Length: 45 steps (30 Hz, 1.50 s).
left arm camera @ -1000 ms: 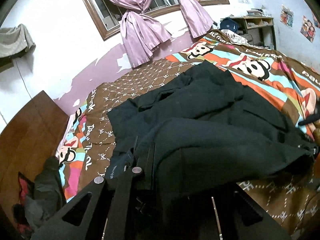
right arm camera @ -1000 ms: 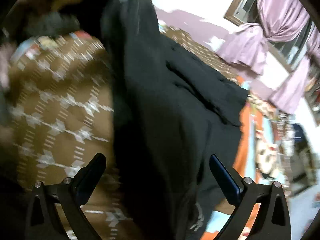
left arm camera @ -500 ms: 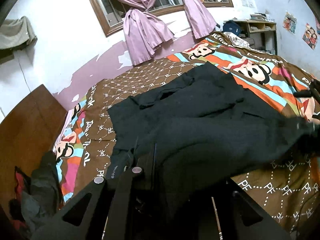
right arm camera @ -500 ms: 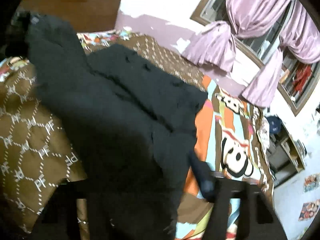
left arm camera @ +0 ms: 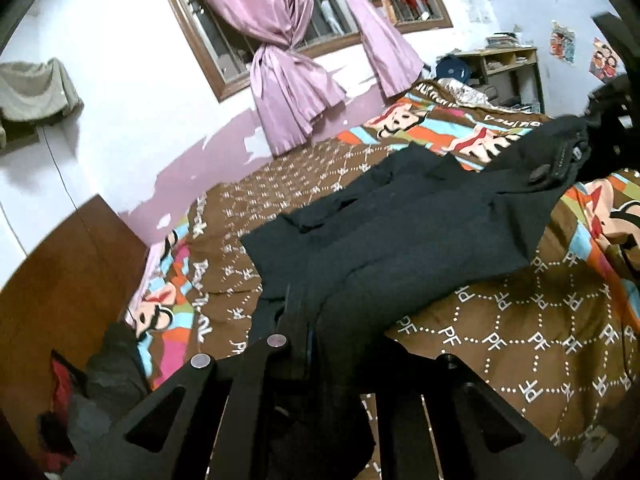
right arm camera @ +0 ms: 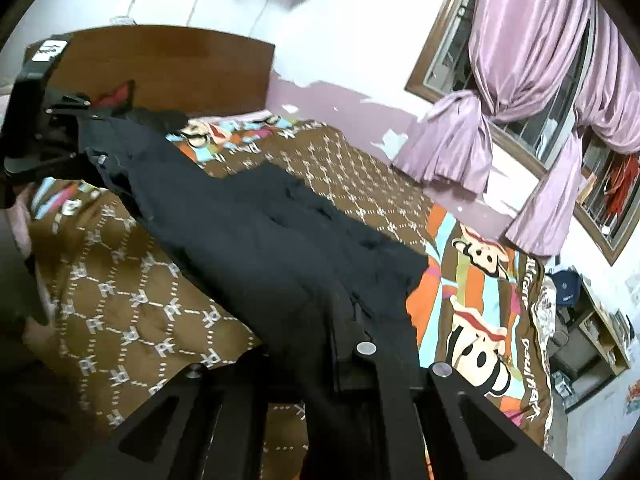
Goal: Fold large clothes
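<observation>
A large black garment (left arm camera: 400,232) is stretched above the bed between my two grippers; its far part rests on the cover. My left gripper (left arm camera: 308,344) is shut on one end of the black garment. My right gripper (right arm camera: 340,344) is shut on the other end, where a round button (left arm camera: 539,172) shows. In the right wrist view the garment (right arm camera: 248,240) runs from my jaws to the left gripper (right arm camera: 60,148) at the far left. The right gripper also shows at the right edge of the left wrist view (left arm camera: 612,120).
The bed cover (left arm camera: 520,332) is brown with a white pattern and has cartoon monkey stripes (right arm camera: 472,300). A wooden headboard (right arm camera: 160,68) stands at one end. Dark clothes (left arm camera: 108,380) are piled by the headboard. Pink curtains (left arm camera: 288,80) hang at the window; a shelf (left arm camera: 504,68) stands in the corner.
The right gripper went from open to shut on the garment's end and lifted it. The garment is now pulled taut between both grippers.
</observation>
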Motion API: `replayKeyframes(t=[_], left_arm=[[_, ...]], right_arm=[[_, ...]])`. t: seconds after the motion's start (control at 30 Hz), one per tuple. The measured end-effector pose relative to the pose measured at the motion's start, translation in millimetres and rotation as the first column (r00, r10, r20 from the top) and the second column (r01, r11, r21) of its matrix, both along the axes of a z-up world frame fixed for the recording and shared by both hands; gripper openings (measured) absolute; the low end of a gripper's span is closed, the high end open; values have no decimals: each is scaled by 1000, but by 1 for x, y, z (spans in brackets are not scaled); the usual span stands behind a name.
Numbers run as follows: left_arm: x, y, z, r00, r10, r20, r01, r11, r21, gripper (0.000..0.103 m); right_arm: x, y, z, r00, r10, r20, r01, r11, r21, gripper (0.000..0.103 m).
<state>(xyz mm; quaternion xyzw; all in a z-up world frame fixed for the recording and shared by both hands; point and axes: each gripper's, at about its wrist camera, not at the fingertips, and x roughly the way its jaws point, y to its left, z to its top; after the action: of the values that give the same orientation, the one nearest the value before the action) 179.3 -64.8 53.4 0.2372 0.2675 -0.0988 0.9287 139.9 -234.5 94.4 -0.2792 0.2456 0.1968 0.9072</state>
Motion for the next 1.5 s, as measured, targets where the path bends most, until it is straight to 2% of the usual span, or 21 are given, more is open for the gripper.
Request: replayKeyframes(t=[0.13, 0.23, 0.37, 0.47, 0.63, 0.83, 1.03, 1.17, 1.3, 1.47, 1.5], left_arm=[[-29, 6, 22, 999, -34, 21, 35, 999, -14, 6], [-52, 8, 36, 999, -52, -6, 52, 998, -28, 6], [-76, 5, 45, 996, -82, -35, 82, 997, -2, 6], [-70, 3, 45, 995, -71, -71, 71, 997, -9, 6], [-35, 2, 44, 994, -41, -105, 38, 999, -31, 6], [24, -6, 47, 996, 12, -93, -12, 1000, 0, 6], [86, -7, 47, 999, 39, -33, -37, 999, 39, 6], [140, 8, 31, 997, 61, -50, -60, 998, 10, 7], [193, 17, 5, 994, 70, -86, -68, 997, 27, 7], [245, 25, -31, 988, 79, -131, -76, 997, 25, 8], [255, 27, -41, 986, 79, -149, -78, 997, 9, 8]], right_arm=[[-43, 2, 14, 999, 54, 0, -54, 998, -16, 7], [-63, 4, 16, 997, 78, -2, -78, 996, -43, 7], [-54, 8, 18, 998, 70, 2, -70, 997, -42, 7], [-36, 10, 19, 999, 48, -7, -48, 998, -42, 7], [18, 10, 20, 999, 19, 31, -17, 998, -57, 7], [100, 9, 20, 998, -31, 52, 34, 998, -57, 8], [171, 14, 9, 997, -54, 50, 58, 995, -76, 10], [218, 16, -7, 998, -62, 20, 64, 995, -72, 12], [270, 16, -33, 996, -86, -13, 85, 995, -57, 13], [312, 7, -65, 992, -117, -54, 116, 993, -8, 25], [317, 1, -74, 991, -120, -60, 121, 992, 23, 32]])
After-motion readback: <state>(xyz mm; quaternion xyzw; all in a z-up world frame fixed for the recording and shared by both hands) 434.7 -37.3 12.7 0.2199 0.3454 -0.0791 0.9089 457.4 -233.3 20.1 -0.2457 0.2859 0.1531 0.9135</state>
